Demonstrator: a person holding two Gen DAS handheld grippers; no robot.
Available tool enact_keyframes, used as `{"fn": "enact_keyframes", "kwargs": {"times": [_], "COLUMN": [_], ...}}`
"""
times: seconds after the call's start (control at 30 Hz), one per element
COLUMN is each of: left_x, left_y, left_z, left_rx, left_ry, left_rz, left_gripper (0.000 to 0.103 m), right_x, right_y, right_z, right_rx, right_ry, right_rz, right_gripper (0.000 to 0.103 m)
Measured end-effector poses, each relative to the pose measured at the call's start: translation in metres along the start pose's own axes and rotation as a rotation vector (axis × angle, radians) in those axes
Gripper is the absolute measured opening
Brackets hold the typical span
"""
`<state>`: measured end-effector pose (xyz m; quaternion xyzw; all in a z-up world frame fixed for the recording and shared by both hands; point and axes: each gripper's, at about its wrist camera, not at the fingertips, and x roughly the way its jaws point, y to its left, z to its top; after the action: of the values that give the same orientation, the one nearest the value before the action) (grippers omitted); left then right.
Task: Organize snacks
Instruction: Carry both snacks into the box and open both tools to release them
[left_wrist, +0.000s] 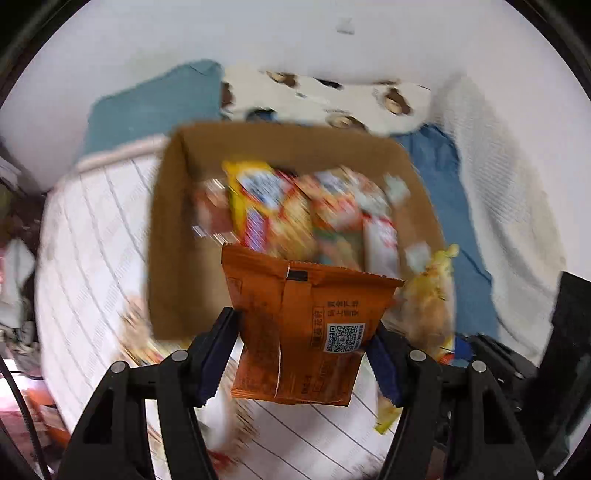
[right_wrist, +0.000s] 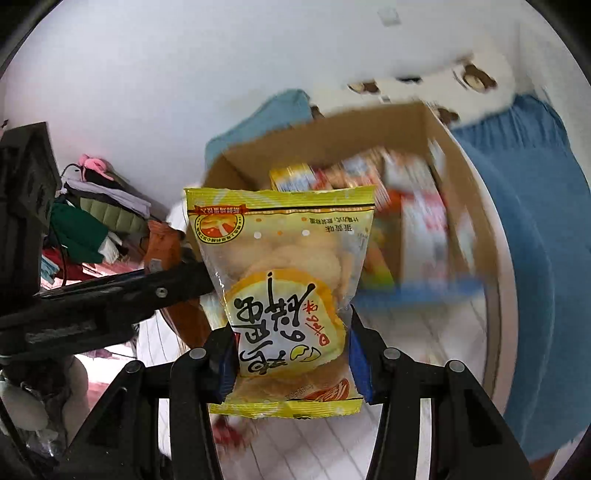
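**Mei:** While both packets hang short of the cardboard box (left_wrist: 177, 236), tell me what each side has hold of.

**Jun:** The left hand-held gripper (left_wrist: 303, 354) is pinching the orange snack packet (left_wrist: 299, 314) across its lower half, one pad on each side edge, so the crimped top points toward the box. The right hand-held gripper (right_wrist: 291, 354) is closed the same way on the yellow rice-cracker packet (right_wrist: 284, 280), squeezing it near the bottom seal.

**Mei:** And where are they relative to the box?

**Jun:** The box sits on a white quilted mattress (left_wrist: 92, 240), open at the top, with several bright packets (left_wrist: 295, 206) already lying in it. Both held packets are just in front of its near wall, up in the air, not inside yet.

**Mei:** How will they handle?

**Jun:** Light, I'd judge, and soft-walled. The film looks slick, so a pinch on the air-filled belly could slide. The yellow one shows round crackers through its clear window; those seem brittle, so squeezing hard risks breaking them. Gripping by a flat seam or along the edges, as now, looks safer.

**Mei:** Anything crowding them?

**Jun:** In the right wrist view, the left tool's dark arm sits just beside the yellow packet; whether they touch I cannot tell.
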<state>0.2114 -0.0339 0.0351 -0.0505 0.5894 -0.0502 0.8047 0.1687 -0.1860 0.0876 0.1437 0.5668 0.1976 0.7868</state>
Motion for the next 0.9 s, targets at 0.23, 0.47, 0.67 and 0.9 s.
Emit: {"fn": "enact_keyframes", "kwargs": {"times": [0.23,0.47,0.67,0.9], "left_x": [0.057,0.098,0.11,0.108], "left_y": [0.052,0.07,0.069,0.069], "left_z": [0.059,0.063,0.048,0.038], "left_rx": [-0.082,-0.124,-0.135,-0.165], "left_ry": [0.127,0.228,0.263,0.25], "left_rz": [0.066,0.098,0.087,0.073], "left_gripper": [0.065,0.066,0.078,0.092], "right_x": [0.075,0.13,0.157,0.153], "right_y": [0.027,0.025,0.016,0.006], "right_z": [0.061,0.074,0.068,0.064], "right_rx": [-0.004,0.014,0.029,-0.006], "right_ry": [0.043,0.141,0.234,0.264], "right_rz": [-0.031,-0.026,-0.018,-0.096], "right_gripper": [0.052,0.052,0.087,0.098]}}
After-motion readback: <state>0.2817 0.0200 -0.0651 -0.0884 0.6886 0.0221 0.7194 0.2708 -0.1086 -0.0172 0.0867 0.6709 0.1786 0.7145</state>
